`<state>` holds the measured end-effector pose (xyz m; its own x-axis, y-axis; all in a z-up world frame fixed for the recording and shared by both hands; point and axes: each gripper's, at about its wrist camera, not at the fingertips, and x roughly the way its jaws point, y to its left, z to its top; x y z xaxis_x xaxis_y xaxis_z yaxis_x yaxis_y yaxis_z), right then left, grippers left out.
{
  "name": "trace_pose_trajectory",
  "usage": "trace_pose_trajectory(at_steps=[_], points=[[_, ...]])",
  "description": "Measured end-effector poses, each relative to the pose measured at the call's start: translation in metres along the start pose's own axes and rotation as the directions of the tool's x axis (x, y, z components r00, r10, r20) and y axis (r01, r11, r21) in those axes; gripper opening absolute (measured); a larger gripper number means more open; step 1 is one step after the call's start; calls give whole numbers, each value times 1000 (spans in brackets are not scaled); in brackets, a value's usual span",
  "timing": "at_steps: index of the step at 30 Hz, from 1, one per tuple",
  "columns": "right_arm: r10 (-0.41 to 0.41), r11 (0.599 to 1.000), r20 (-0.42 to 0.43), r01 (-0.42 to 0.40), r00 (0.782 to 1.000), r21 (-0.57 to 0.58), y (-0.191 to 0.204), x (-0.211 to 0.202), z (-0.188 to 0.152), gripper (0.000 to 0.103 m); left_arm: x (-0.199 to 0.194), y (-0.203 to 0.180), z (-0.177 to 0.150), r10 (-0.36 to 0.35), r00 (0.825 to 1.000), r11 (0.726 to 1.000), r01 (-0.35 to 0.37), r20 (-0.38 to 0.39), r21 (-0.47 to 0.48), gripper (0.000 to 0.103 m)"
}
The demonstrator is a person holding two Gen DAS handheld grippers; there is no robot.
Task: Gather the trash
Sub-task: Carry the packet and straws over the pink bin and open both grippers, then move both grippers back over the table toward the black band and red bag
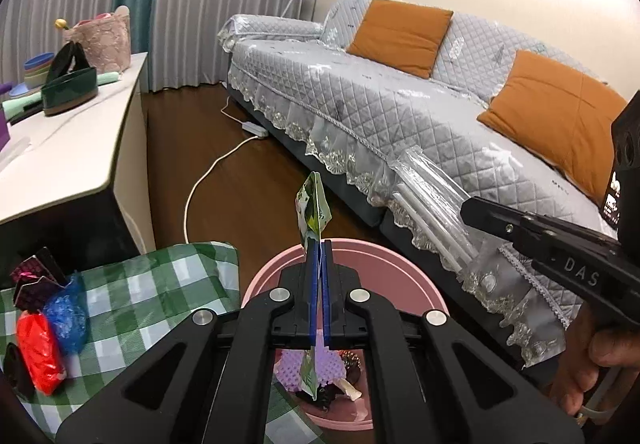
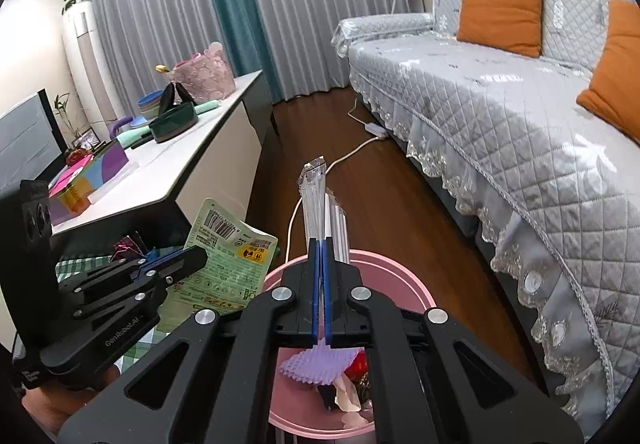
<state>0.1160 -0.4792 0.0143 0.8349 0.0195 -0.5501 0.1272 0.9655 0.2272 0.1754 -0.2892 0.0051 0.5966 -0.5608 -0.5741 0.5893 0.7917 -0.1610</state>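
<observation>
Clamped fingers of the left gripper (image 1: 319, 244) are pinching a light, crinkly green wrapper (image 1: 314, 210) by its edge above the pink bin (image 1: 256, 284); the right gripper (image 2: 321, 244) is squeezing a slippery, probably flimsy clear straw packet (image 2: 320, 204) over it.

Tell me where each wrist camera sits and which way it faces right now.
Left wrist: on the left gripper, looking down over the pink bin toward the sofa; its fingers pinch a green wrapper; the right gripper and a hand show.
Right wrist: on the right gripper, same heading; it pinches a clear straw packet; the left gripper shows.
Shared: bin, sofa, sideboard.
</observation>
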Motion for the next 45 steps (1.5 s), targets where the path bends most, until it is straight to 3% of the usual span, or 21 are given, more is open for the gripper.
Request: trace_pose_trajectory(at_steps=[5,6,7,8,11,14,23,32,34,38,45], points=[[0,1000,-13,0,1000,-2,-1,3,-1,6,9,-2,-3,-20,1000,1000,20,-22,3,3],[-14,1000,-18,14,1000,-1,-2,4,-2,7,11,-2,-4,-20,999,1000,20,-32,5,7],[-24,1000,-19,24,1000,4,-3,5,-2,11,13,-2,-5,-21,999,1000,21,-43,6,11],[-31,999,-17,31,999,17,-5,5,-2,22,14,-2,-6,-21,998,1000,22,-52,5,19],[-49,998,-3,49,999,34,-8,1,-1,45,2,1,-10,-12,999,1000,11,-45,-1,19],[-45,999,7,45,999,29,-3,-2,1,50,-13,4,-14,-3,999,1000,3,-36,3,19],[25,1000,50,-24,998,-14,40,-16,3,50,-95,24,-35,48,999,999,-48,9,11,19],[180,976,82,-168,980,-137,116,-35,-3,48,-180,73,-53,152,987,988,-152,59,-15,19],[217,966,78,-202,973,-161,132,-37,-6,43,-196,88,-57,186,980,982,-184,72,-32,19],[303,941,42,-292,952,-170,156,-30,-11,25,-218,123,-69,269,958,961,-260,102,-96,19],[394,902,-22,-392,919,-180,199,-3,-28,22,-223,179,-93,376,925,911,-355,65,-210,19]])
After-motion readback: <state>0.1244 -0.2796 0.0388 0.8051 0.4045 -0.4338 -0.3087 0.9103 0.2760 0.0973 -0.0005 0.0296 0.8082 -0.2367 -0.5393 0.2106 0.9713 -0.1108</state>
